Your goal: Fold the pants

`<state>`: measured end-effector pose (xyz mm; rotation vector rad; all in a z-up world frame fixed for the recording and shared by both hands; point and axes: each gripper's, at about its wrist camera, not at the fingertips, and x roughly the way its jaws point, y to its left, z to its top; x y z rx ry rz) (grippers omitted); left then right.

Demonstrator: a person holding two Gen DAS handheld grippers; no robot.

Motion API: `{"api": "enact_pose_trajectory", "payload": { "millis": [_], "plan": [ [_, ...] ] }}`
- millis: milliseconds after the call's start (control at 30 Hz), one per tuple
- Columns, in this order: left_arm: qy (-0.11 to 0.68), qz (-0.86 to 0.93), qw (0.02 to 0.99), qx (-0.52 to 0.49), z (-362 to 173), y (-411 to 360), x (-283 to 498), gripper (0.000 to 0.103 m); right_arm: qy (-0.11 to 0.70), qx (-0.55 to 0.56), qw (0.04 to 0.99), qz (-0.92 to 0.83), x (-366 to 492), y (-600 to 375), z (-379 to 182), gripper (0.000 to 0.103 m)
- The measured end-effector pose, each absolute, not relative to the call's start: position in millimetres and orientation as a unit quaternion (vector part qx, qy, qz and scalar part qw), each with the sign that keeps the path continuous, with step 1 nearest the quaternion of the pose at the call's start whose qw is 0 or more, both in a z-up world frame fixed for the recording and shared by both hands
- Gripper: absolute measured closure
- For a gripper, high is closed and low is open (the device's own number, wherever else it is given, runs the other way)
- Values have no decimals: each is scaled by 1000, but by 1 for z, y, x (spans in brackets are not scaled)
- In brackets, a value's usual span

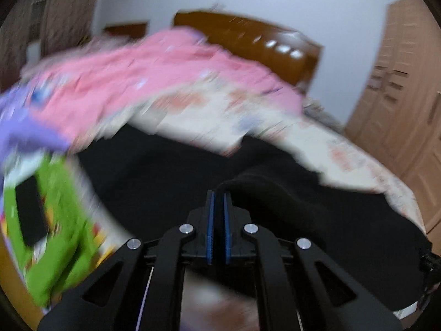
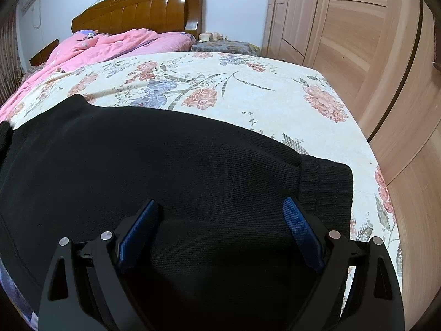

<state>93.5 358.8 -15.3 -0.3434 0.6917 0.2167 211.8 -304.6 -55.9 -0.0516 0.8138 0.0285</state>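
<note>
Folding the black knitted pants point(image 2: 171, 171) well depends on what the left hand-held gripper point(image 1: 219, 201) does with the fabric it carries. Its blue-padded fingers are pressed together, and a raised fold of the black cloth sits right at their tips in the blurred left wrist view, so it appears to be pinching an edge of the pants, though the blur leaves the exact bite uncertain. The pants lie spread across the cream floral bedsheet point(image 2: 248, 88) at the near end of the wooden bed, with the ribbed waistband or cuff point(image 2: 325, 184) toward the right edge. A pink quilt point(image 2: 110, 44) is bunched near the brown wooden headboard point(image 2: 143, 5), well apart from the work.

The right hand-held gripper point(image 2: 220, 220) hangs just above the pants with its fingers spread wide, holding nothing.

To do this step well, the pinched edge should travel low and flat across the garment so the top layer lands without trapped wrinkles, and its edge should meet the opposite edge evenly. The right side could press the cloth down as an anchor, keeping the lower layer from dragging. Letting go only once the fabric rests on the bed would keep the fold square.
</note>
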Motion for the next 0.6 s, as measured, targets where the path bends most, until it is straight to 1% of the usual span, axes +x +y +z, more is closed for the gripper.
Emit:
{"api": "enact_pose_trajectory", "payload": {
  "millis": [67, 100, 133, 200, 233, 267, 333, 433, 500, 600],
  "plan": [
    [349, 98, 910, -201, -45, 380, 80, 90, 396, -27, 918, 12, 212, -304, -56, 14],
    [347, 98, 911, -203, -53, 384, 74, 79, 396, -28, 918, 11, 212, -303, -56, 14],
    [341, 103, 913, -200, -54, 385, 68, 59, 396, -29, 918, 10, 212, -303, -56, 14],
    [321, 115, 920, -193, -47, 381, 55, 37, 400, -34, 916, 6, 212, -301, -54, 14],
    [307, 115, 927, -181, -41, 375, 53, 33, 400, -35, 916, -1, 210, -299, -51, 14],
    [296, 115, 935, -160, -34, 367, 49, 32, 395, -34, 918, -12, 206, -296, -48, 14],
    [277, 103, 953, -71, -15, 332, 42, 24, 373, -31, 927, -15, 193, -282, -38, 14],
    [286, 47, 956, 49, -3, 279, 55, 23, 353, -34, 933, 56, 182, -239, -32, 14],
    [301, 22, 943, 141, -8, 245, 75, 23, 353, -47, 930, 94, 180, -206, -32, 14],
    [346, -26, 913, 215, -22, 220, 106, 24, 359, -65, 919, 149, 180, -163, -36, 14]
  ]
}}
